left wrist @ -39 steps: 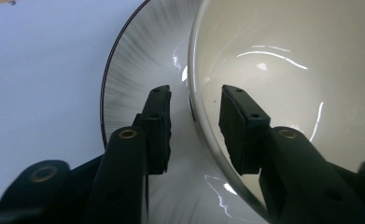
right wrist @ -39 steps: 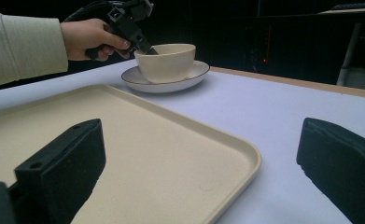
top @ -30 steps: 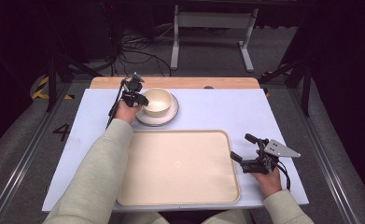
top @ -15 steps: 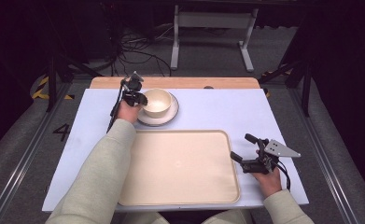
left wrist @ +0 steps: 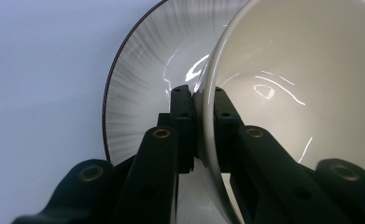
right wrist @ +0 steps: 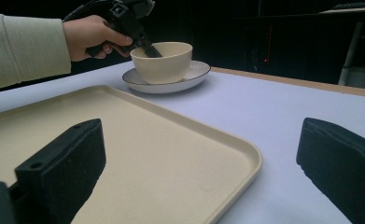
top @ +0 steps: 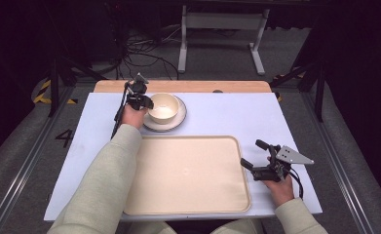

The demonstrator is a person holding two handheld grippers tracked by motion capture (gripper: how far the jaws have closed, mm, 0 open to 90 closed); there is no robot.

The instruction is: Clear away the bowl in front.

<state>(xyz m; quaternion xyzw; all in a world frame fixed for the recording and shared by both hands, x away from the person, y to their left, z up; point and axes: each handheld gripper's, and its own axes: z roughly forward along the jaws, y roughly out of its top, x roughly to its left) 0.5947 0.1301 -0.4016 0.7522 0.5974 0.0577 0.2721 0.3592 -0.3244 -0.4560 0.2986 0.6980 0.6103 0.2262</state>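
Observation:
A cream bowl [top: 163,106] stands on a white saucer [top: 178,119] with a dark rim at the back of the table. My left gripper [top: 146,102] is shut on the bowl's left rim [left wrist: 208,107], one jaw inside and one outside, pads pressing the wall. From the right gripper view the bowl [right wrist: 164,60] and saucer [right wrist: 194,74] sit far off with the left gripper [right wrist: 147,46] on the rim. My right gripper [top: 255,155] stands open by the right edge of a beige tray [top: 188,175], nothing between its jaws.
The large beige tray [right wrist: 171,154] lies at the front centre of the pale blue table top [top: 227,112]. A wooden strip [top: 188,86] runs along the table's far edge. Dark floor, cables and a metal stand lie beyond.
No visible change; both hands and the bowl stay where they were.

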